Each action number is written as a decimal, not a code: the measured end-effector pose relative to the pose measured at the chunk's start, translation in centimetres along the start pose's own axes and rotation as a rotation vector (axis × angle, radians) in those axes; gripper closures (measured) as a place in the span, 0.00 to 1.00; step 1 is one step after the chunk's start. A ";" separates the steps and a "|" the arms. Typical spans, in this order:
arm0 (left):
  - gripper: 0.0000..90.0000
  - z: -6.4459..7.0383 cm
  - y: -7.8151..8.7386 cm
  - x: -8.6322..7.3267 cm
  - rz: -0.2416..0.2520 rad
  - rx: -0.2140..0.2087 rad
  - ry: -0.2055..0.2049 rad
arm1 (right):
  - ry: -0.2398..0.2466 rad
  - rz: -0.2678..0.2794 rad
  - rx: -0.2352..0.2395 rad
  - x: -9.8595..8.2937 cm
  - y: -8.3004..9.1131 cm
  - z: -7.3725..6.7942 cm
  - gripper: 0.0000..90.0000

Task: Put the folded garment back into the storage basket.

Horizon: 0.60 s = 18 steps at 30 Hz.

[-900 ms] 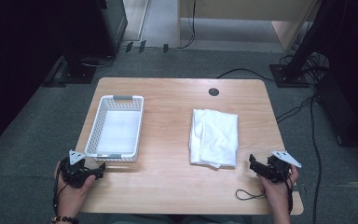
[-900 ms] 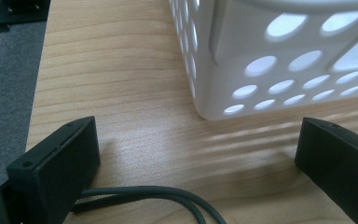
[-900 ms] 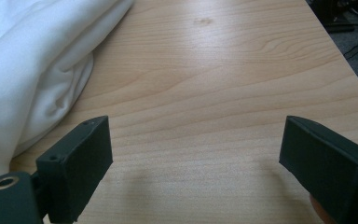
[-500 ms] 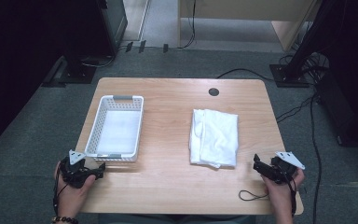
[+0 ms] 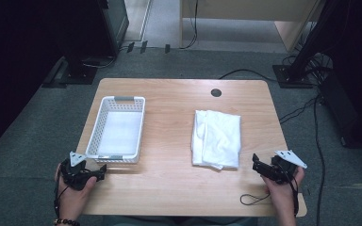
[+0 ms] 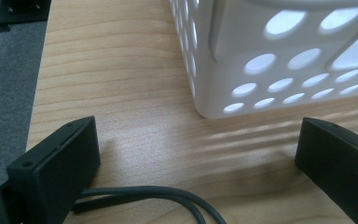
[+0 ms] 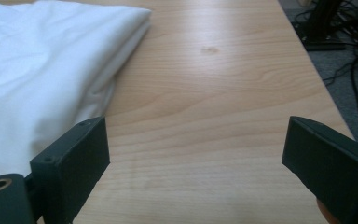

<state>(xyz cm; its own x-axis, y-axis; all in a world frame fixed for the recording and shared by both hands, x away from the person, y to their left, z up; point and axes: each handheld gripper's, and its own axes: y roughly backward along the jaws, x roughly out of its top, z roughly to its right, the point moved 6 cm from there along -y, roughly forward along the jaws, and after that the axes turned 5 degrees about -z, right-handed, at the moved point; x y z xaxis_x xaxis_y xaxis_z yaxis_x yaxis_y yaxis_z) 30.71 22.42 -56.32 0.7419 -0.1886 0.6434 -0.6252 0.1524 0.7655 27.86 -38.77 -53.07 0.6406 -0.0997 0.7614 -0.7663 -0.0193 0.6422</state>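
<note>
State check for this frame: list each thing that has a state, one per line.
Left claw: open, holding nothing, resting near the basket's corner.
Right claw: open, holding nothing, beside the cloth.
Basket: upright, looks empty.
Cloth: folded, lying flat on the table, outside the basket.
</note>
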 end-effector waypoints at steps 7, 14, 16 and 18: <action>0.00 0.0 0.0 0.0 0.000 0.002 0.002 | 0.052 -0.018 0.053 1.0 -0.1 -2.5 0.07; 0.00 0.0 0.0 0.0 0.001 0.003 0.003 | 0.085 -0.028 0.091 2.0 -1.4 -5.0 0.07; 0.00 0.0 0.0 0.0 0.001 0.003 0.003 | 0.095 -0.032 0.096 2.2 -1.8 -5.5 0.07; 0.00 0.0 0.0 0.0 0.001 0.003 0.003 | 0.093 -0.040 0.104 2.3 -2.4 -6.0 0.07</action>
<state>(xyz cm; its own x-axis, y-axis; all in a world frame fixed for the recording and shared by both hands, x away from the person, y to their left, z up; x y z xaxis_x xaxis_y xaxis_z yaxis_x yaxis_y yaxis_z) 30.66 22.46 -56.32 0.7419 -0.1855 0.6443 -0.6267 0.1497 0.7648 31.44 -33.00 -52.36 0.6687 -0.0038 0.7435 -0.7380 -0.1250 0.6631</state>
